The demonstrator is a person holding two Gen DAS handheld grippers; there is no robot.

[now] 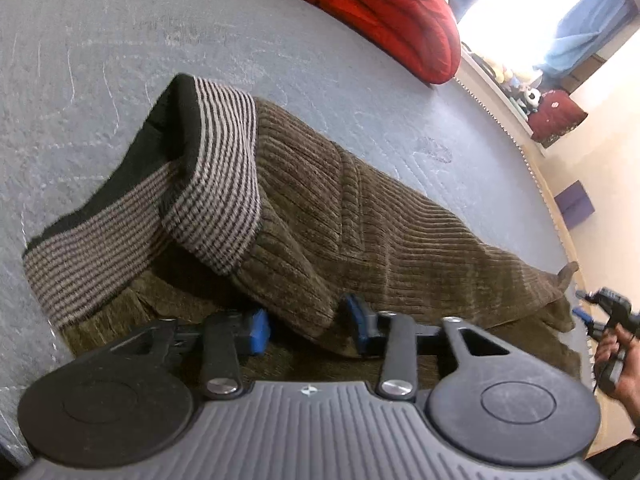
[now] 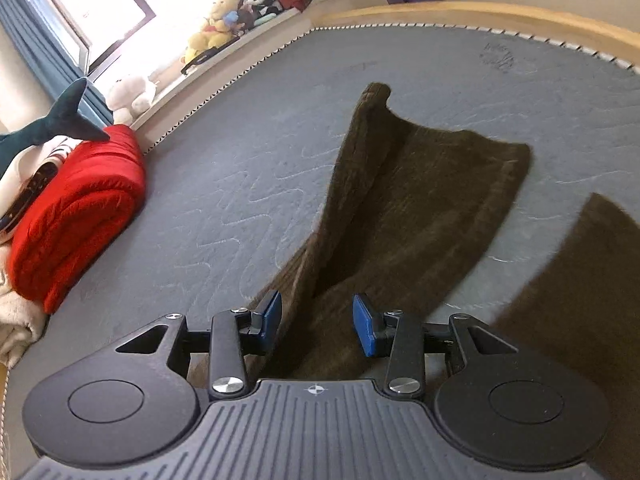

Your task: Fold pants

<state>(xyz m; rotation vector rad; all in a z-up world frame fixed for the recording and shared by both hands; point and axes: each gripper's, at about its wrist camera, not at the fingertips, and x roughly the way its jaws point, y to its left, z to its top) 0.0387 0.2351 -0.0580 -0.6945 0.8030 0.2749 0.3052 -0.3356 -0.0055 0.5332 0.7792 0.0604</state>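
Pants (image 1: 360, 216): brown corduroy, spread on the grey mattress (image 1: 120, 40) ahead of both your grippers.
Waistband (image 1: 224, 176): striped, flopped open beyond your left fingers.
Left gripper (image 1: 308, 326): your jaws stand apart; a raised fold of corduroy lies between the blue pads, not visibly pinched.
Right gripper (image 2: 316, 320): your jaws are parted over a pant leg (image 2: 420, 200); cloth passes between them, ungripped.
Red blanket (image 2: 80, 216): well left of your right fingers.
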